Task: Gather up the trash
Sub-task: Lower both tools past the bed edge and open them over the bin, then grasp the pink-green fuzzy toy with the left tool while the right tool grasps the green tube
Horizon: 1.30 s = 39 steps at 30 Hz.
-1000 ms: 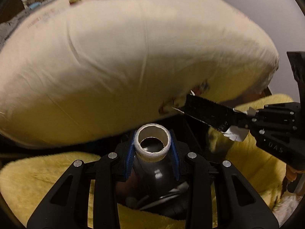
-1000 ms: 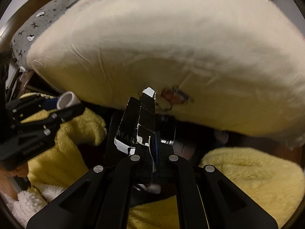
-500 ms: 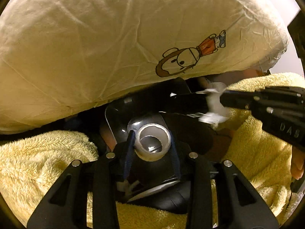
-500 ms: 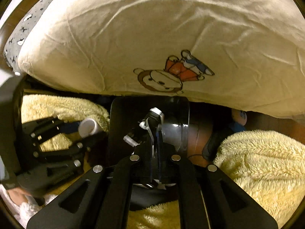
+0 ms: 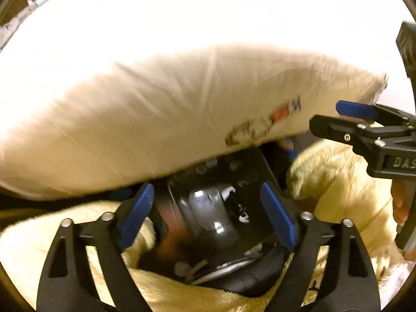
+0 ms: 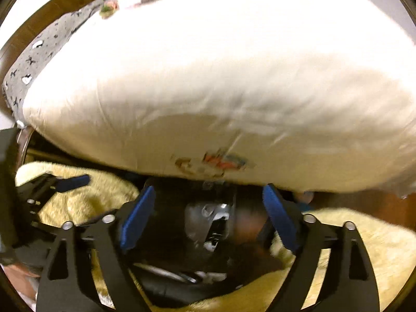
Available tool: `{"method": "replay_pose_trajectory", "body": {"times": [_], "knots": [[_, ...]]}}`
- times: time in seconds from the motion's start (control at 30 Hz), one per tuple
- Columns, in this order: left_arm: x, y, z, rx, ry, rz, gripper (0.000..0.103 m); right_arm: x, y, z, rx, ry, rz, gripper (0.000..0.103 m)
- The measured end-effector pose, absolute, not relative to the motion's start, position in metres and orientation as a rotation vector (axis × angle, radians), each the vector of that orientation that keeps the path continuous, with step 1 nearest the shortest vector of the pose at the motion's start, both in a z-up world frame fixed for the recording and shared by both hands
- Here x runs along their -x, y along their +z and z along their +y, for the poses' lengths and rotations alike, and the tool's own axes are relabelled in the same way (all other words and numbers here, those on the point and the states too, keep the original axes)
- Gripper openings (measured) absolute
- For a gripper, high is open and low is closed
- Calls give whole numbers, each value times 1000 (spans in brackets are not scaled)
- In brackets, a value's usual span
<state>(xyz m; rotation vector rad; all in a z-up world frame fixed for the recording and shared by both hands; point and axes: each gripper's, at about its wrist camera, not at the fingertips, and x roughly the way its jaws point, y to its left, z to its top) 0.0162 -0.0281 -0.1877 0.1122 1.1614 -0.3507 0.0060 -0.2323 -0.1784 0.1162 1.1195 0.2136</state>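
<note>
My left gripper is open and empty, its blue pads wide apart above a black bin lined with a dark bag. Trash lies inside the black bin: a pale tube shape and scraps. My right gripper is also open and empty over the same bin, with a torn dark wrapper below it. The right gripper shows at the right of the left wrist view; the left gripper shows at the left of the right wrist view.
A big cream pillow with a cartoon print overhangs the bin's far side; it also fills the right wrist view. Yellow fluffy blanket surrounds the bin. A grey patterned cloth and cluttered shelf lie behind.
Both grippers have opened. The white tube left the left gripper and the dark wrapper left the right one; both now lie in the bin. Both grippers have pulled up slightly.
</note>
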Motion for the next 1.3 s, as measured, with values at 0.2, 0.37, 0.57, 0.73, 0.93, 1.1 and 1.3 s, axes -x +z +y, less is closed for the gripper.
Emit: {"method": "replay_pose_trajectory", "body": {"times": [0.2,0.37,0.57,0.73,0.93,1.1,1.3], "knots": [[-31,-131,-17,-122,-299,993,95,-22,-122,-250,-69,166,947,98],[-60,-107,-13,-115,-246,922,95,-53,-97,-269,-67,106,865,99],[-99,-97,-21,-96,-219,876,95,-96,-95,-279,-70,35,847,99],[-130,-88,-22,-144,-167,822,95,-122,-99,-276,-56,17,830,99],[-167,-86,-5,-127,-102,823,95,-149,-107,-254,-44,103,837,98],[-196,-92,13,-104,-48,836,95,-173,-117,-228,-13,159,849,91],[-222,-99,34,-80,-3,859,95,-193,-122,-201,23,210,854,85]]}}
